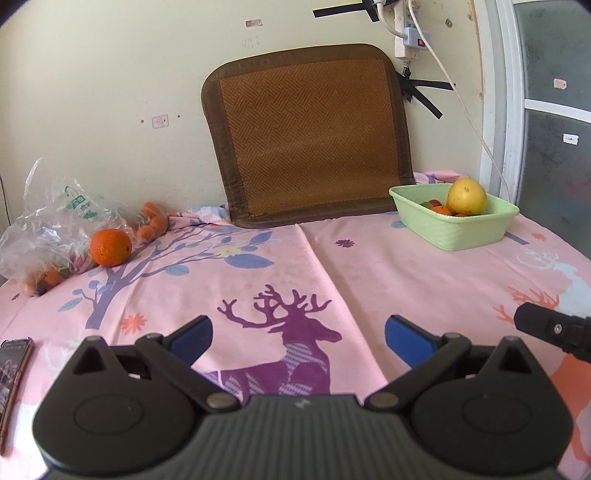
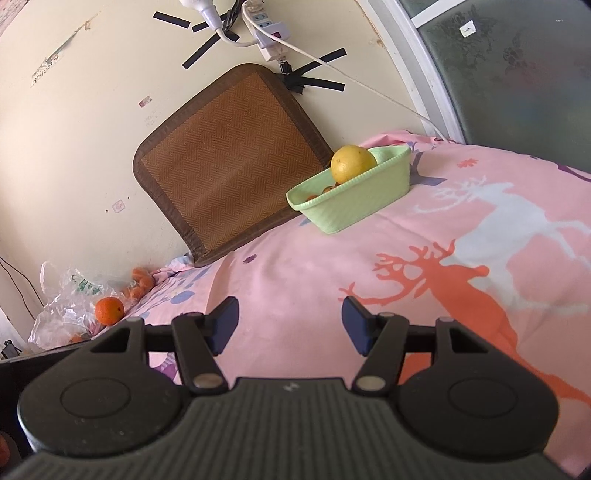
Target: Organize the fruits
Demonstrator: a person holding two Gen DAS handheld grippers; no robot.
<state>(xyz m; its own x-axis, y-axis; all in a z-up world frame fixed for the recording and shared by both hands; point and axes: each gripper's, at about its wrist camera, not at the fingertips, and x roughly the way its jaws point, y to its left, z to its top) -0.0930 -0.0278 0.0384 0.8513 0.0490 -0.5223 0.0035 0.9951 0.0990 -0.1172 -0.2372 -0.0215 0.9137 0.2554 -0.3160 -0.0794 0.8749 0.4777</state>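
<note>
**Both grippers empty over the deer cloth, one orange loose on the far left**

Jaws stand spread wide on the left gripper (image 1: pixel 298 338) and on the right gripper (image 2: pixel 289 325), nothing between the blue pads of either, both hanging over the pink tablecloth (image 1: pixel 369 266) with its deer print. At the right edge of the left wrist view a black finger tip of the right gripper pokes in, apart from the left one

The orange (image 1: pixel 110 247) is round, deep orange with a dimpled skin and a small dark stem mark. It sits on the cloth at the far left, touching the crumpled clear plastic bag (image 1: pixel 55 221) with green print. Smaller orange fruits (image 1: pixel 151 221) lie just behind it against the wall, and a few more show through the bag's film lower down, too blurred to count

At the far right stands a light green basket (image 1: pixel 458 229), ribbed on its walls, resting on the cloth. A large yellow fruit (image 1: pixel 466 196) sits in it, rising above the rim, with several small orange and dark fruits (image 1: pixel 437 207) beside it at the bottom

Between bag and basket a brown woven mat (image 1: pixel 306 136) leans against the cream wall, its lower edge on the cloth. A white cable (image 1: pixel 465 107) runs down from a power strip (image 1: pixel 408 35) on the wall toward the basket's far side. A phone (image 1: pixel 14 369) lies at the near left edge. Open cloth lies between the grippers and the orange
</note>
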